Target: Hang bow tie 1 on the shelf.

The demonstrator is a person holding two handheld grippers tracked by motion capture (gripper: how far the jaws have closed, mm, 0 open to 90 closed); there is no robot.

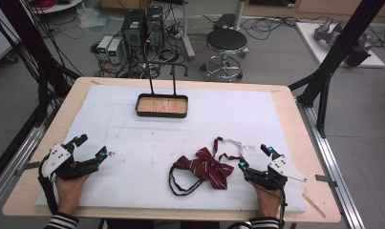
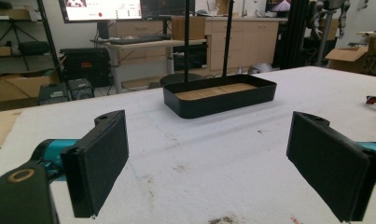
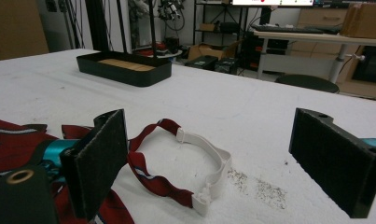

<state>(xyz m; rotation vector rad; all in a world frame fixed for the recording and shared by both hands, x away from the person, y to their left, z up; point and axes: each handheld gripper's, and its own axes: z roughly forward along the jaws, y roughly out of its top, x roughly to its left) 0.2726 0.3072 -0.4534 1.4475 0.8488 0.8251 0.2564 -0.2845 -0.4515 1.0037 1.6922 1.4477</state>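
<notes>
The bow tie (image 1: 207, 168) lies flat on the white pad (image 1: 133, 157) near the person's edge of the table (image 1: 295, 138), right of centre. It is dark red with thin pale stripes. A black cord loop extends from it to the left; a red strap with a white section (image 3: 209, 154) curves away behind it to the right.

The right gripper (image 1: 256, 158) rests on the pad just right of the bow tie, jaws spread wide with nothing between the pads. In the right gripper view the left jaw stands in front of the bow tie and covers part of it; the frame edge cuts off the rest of the knot. Whether that jaw touches the fabric cannot be determined.

The left gripper (image 1: 90, 147) rests on the pad well left of the bow tie, jaws also spread wide and empty. In the left gripper view only a small red sliver of the bow tie shows at the right edge.

A black tray (image 1: 161, 106) with a wooden floor sits at the far centre of the pad, well apart from both grippers. Two thin black posts rise from it; their tops are cut off in both gripper views.
</notes>
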